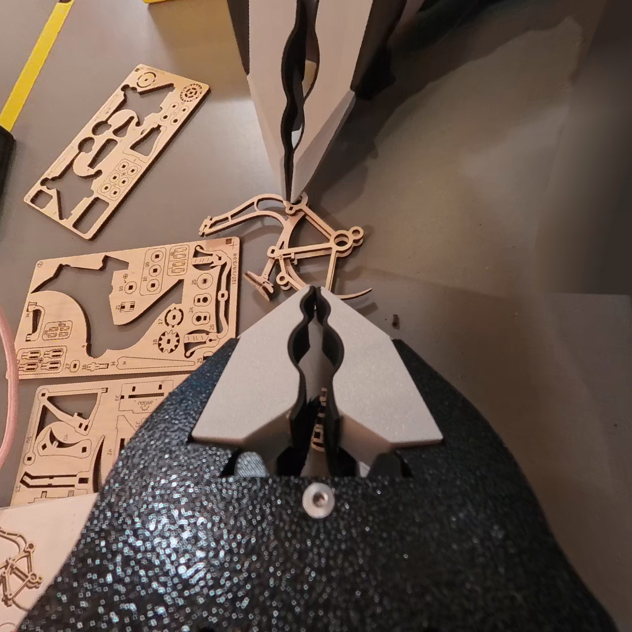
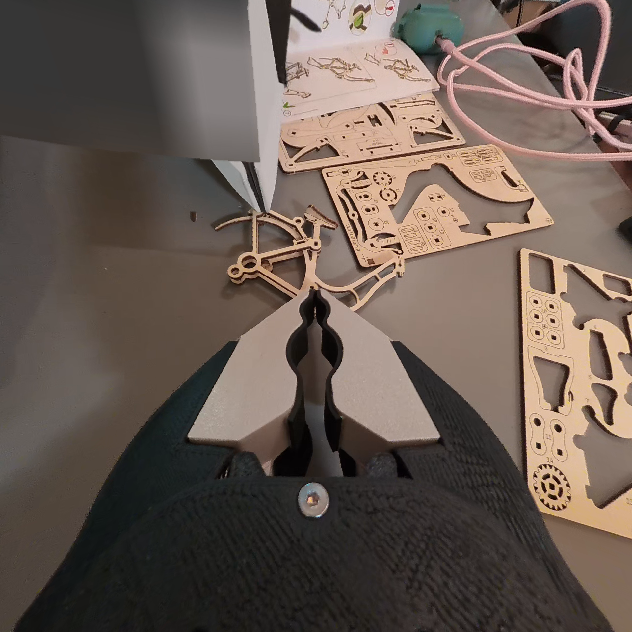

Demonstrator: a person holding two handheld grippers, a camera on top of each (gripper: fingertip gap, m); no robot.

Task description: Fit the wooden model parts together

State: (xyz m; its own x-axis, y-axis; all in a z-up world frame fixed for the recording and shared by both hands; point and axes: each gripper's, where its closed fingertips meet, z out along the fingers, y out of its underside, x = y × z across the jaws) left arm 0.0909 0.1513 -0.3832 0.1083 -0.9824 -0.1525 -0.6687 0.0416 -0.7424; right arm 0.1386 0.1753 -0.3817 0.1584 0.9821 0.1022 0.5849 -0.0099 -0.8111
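Note:
A partly built wooden bicycle frame [image 1: 342, 241] lies flat on the grey table; it also shows in the right wrist view [image 2: 249, 265]. My left gripper [image 1: 316, 289] is shut, with its tips pinching the frame's curved rear end. From the right wrist view it [image 2: 261, 207] comes down at the upper left onto that end. My right gripper [image 2: 315, 292] is shut on the frame's front joint, beside the curved fork arm. In the left wrist view it [image 1: 293, 198] reaches in from the top onto that joint.
Three laser-cut wooden part sheets lie beside the frame: one [image 1: 116, 150], a second [image 1: 160, 273] and a third [image 1: 68, 427]. An instruction booklet [image 2: 359, 68], a pink cable [image 2: 496, 68] and a teal object [image 2: 427, 30] sit at the far edge. A small brown chip [image 1: 395, 319] lies near the frame. My right fingertips sit around 6 cm from my left ones. From my left tips it is roughly 5 cm to the small brown chip [image 1: 395, 319]; from my right, 10 cm.

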